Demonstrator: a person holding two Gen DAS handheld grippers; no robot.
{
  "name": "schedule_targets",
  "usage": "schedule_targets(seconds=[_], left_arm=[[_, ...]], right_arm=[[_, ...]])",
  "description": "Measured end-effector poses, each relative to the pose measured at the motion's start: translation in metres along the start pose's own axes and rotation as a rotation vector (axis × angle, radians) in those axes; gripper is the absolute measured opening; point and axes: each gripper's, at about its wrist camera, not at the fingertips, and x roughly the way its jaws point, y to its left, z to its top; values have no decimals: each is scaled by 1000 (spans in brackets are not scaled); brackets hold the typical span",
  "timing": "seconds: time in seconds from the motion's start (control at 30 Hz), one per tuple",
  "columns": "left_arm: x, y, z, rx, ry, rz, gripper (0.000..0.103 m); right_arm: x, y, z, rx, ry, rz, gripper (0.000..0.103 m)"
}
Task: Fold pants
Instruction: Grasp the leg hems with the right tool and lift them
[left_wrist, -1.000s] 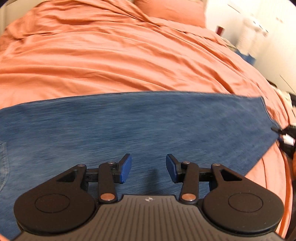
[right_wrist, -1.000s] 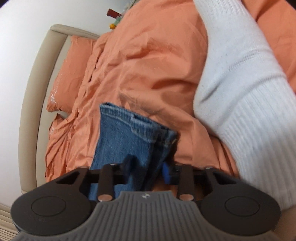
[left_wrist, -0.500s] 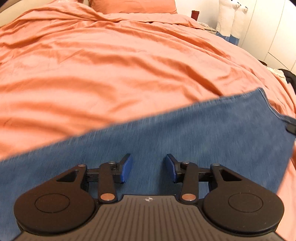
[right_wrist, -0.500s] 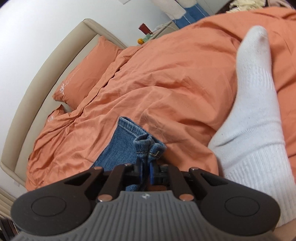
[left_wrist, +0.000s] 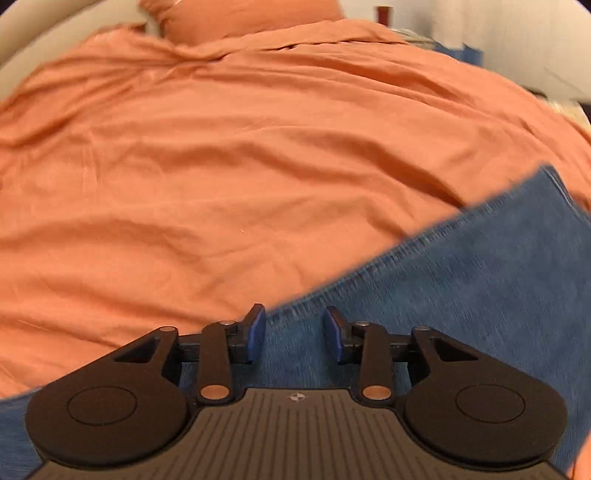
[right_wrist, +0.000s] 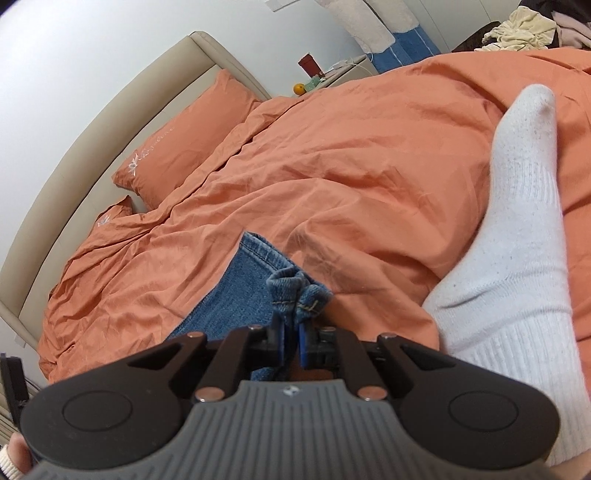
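The left gripper (left_wrist: 294, 334) has slid to the pants' (left_wrist: 480, 288) edge, closing, while the right gripper (right_wrist: 291, 338) pinches their hem.

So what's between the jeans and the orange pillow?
Only rumpled orange bedcover lies between the jeans and the pillow; the right wrist view shows it.

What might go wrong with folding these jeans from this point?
The right gripper pinches only a bunched bit of the jeans hem, so the denim may slip out. The left gripper is closing at the cloth's edge and might catch the orange duvet too. The socked foot could snag the fold.
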Motion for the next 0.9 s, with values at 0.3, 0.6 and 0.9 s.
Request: schedule_targets(seconds=[0.3,0.6,0.9], left_arm=[[-43,-40,-51,63,69,-121,29],[-73,-52,-82,-25,123,-230,17],[-160,-8,-96,-56,26,-272,23]], right_arm=[[-3,4,-3,-9,-17,-10,2],[-4,3,-3,-10,-20,-5,2],[-14,31,-1,-113,-74,-32,2]])
